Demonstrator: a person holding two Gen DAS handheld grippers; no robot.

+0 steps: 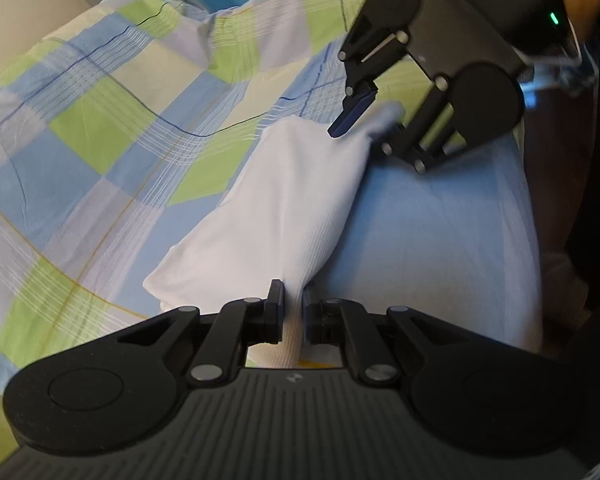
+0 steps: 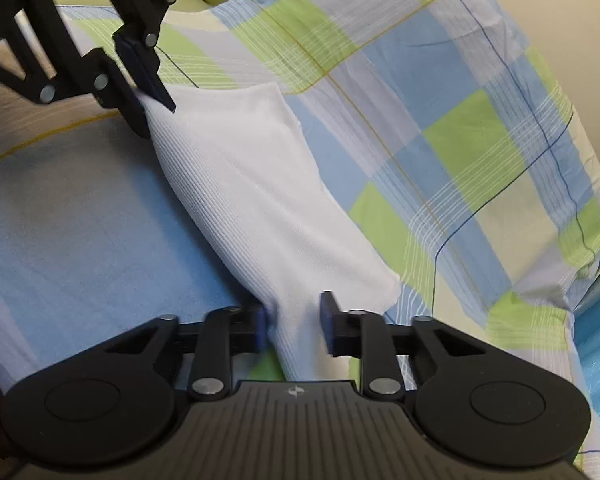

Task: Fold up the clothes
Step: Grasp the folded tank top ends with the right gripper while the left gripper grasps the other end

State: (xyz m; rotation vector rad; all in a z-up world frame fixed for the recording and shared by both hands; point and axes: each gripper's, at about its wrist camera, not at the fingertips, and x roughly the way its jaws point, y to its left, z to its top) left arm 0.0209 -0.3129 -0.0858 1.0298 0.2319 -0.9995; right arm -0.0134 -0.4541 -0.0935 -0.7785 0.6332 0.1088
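A white ribbed garment (image 1: 276,216) stretches above a plaid bedsheet (image 1: 100,132). The left gripper (image 1: 292,308) pinches one end of the garment; the right gripper (image 2: 292,320) clasps the opposite end, its jaws slightly parted around bunched cloth.

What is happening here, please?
A person is folding a white garment on a bed with a checked sheet. The left gripper pinches one end of it; the right gripper has the other end between its fingers, which look wider apart. The cloth hangs stretched between them.
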